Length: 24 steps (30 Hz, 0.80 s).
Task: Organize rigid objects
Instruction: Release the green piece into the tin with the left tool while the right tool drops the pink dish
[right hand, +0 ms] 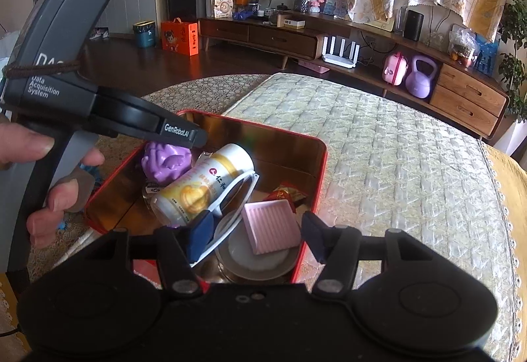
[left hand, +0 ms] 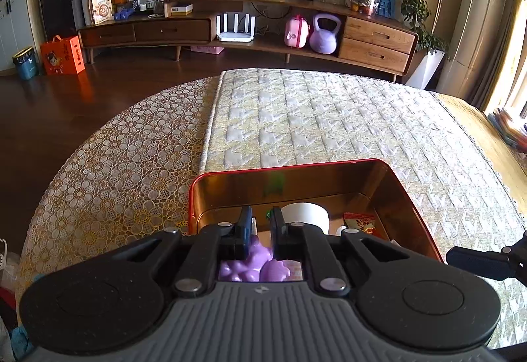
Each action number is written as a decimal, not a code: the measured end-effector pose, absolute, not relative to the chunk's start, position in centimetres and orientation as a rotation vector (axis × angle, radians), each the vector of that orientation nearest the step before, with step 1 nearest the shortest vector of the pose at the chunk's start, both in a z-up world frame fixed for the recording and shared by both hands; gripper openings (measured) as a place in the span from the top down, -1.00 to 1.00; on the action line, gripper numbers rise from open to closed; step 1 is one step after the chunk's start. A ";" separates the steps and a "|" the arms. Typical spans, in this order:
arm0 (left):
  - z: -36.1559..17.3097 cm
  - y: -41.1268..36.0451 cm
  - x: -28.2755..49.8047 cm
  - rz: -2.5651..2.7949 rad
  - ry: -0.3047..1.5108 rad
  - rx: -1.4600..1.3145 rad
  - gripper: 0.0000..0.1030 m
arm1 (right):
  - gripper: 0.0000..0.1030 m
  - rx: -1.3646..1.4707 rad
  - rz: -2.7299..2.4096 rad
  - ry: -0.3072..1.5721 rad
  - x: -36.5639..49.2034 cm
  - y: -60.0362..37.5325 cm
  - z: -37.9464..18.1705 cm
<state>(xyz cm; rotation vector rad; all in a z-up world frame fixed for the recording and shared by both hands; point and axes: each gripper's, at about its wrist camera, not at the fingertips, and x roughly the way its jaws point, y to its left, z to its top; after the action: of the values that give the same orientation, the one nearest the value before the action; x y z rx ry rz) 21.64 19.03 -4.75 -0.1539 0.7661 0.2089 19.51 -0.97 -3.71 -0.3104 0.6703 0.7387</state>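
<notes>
A red tin box (right hand: 319,164) with a shiny copper inside stands on the quilted table cover. In it lie a purple plastic toy (right hand: 166,161), a white and gold bottle (right hand: 204,187) on its side, white-framed glasses (right hand: 235,194), a pink ribbed square (right hand: 271,227) on a round white lid (right hand: 253,260), and a red snack packet (right hand: 283,194). My left gripper (left hand: 262,230) hovers over the box (left hand: 411,194), its fingers a narrow gap apart above the purple toy (left hand: 253,266), not gripping it. My right gripper (right hand: 260,235) is open over the box's near edge, empty.
The box sits on a quilted cream cover (left hand: 329,118) over a lace tablecloth (left hand: 115,164) on a round table. A person's hand (right hand: 49,197) holds the left gripper's handle. A low wooden TV cabinet (left hand: 247,29) with toys and plants stands beyond the dark floor.
</notes>
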 end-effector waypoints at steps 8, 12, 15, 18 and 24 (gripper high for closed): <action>-3.3 18.4 19.5 0.196 0.746 -0.150 0.78 | -0.24 -0.286 0.734 0.651 18.1 -2.1 -2.2; -2.6 17.7 18.3 0.188 0.735 -0.141 0.78 | -0.31 -0.277 0.749 0.636 17.3 -2.7 -1.4; -2.2 17.4 17.3 0.168 0.738 -0.161 0.78 | -0.40 -0.274 0.763 0.619 16.6 -3.0 -0.7; -2.0 16.8 16.4 0.165 0.739 -0.158 0.78 | -0.52 -0.268 0.772 0.597 15.7 -3.4 -0.1; -1.5 15.6 14.4 0.148 0.728 -0.145 0.78 | -0.67 -0.239 0.785 0.567 14.5 -4.9 0.7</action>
<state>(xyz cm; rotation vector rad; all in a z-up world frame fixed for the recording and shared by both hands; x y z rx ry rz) 14.38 15.64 -1.52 -0.1446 0.7283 0.1478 14.50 -4.91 0.69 -0.2388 0.5670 0.7848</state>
